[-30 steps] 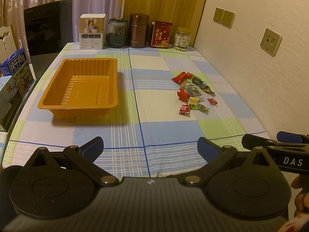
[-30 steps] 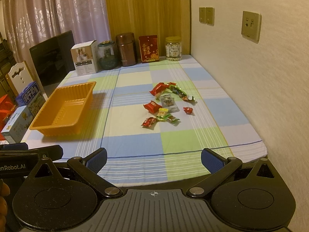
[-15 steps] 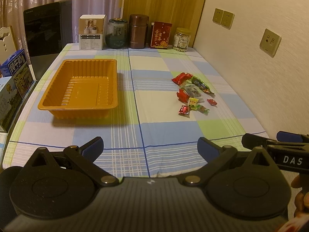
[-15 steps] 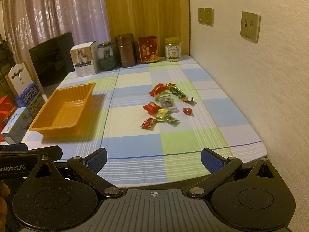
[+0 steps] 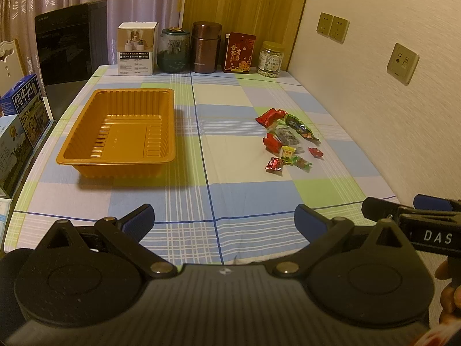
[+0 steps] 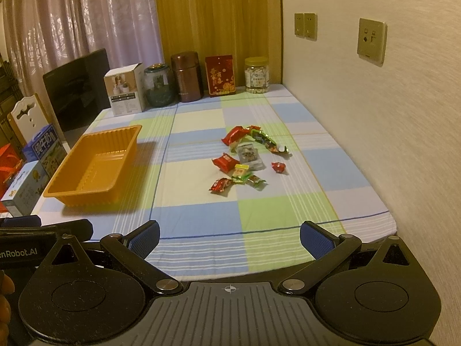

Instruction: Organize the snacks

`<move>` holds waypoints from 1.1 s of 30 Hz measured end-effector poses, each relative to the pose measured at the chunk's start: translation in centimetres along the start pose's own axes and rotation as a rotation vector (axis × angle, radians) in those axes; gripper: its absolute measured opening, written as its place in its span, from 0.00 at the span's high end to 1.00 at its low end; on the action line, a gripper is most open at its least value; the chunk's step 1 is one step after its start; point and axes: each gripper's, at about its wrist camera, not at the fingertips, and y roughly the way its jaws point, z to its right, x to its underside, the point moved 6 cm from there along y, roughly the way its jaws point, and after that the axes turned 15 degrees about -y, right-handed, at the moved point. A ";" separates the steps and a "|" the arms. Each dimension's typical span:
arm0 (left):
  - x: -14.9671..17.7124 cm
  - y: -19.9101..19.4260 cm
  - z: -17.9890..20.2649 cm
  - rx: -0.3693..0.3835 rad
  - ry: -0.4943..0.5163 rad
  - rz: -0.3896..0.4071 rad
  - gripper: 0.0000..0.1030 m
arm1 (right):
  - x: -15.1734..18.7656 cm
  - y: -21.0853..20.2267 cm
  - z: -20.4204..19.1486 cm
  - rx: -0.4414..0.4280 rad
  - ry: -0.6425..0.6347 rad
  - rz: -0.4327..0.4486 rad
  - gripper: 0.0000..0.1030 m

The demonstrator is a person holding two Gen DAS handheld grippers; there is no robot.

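Observation:
An empty orange plastic tray sits on the left half of the checked tablecloth. Several wrapped snacks lie in a loose pile on the right half, among them a red packet, a green packet and a clear one. My left gripper hovers open over the near table edge, nothing between its fingers. My right gripper is open too, near the front edge, well short of the snacks. Each gripper shows at the edge of the other's view.
Along the back stand a white box, a glass jar, a brown canister, a red box and a nut jar. A wall with sockets runs along the right. Milk cartons and a dark screen sit left.
Both views have shifted only slightly; the right gripper has crept a little forward and up. Nothing on the table has moved and both grippers stay open.

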 end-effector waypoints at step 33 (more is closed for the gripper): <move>-0.1 0.1 0.3 0.003 -0.004 -0.001 0.00 | -0.3 0.1 0.6 0.002 0.011 0.006 0.00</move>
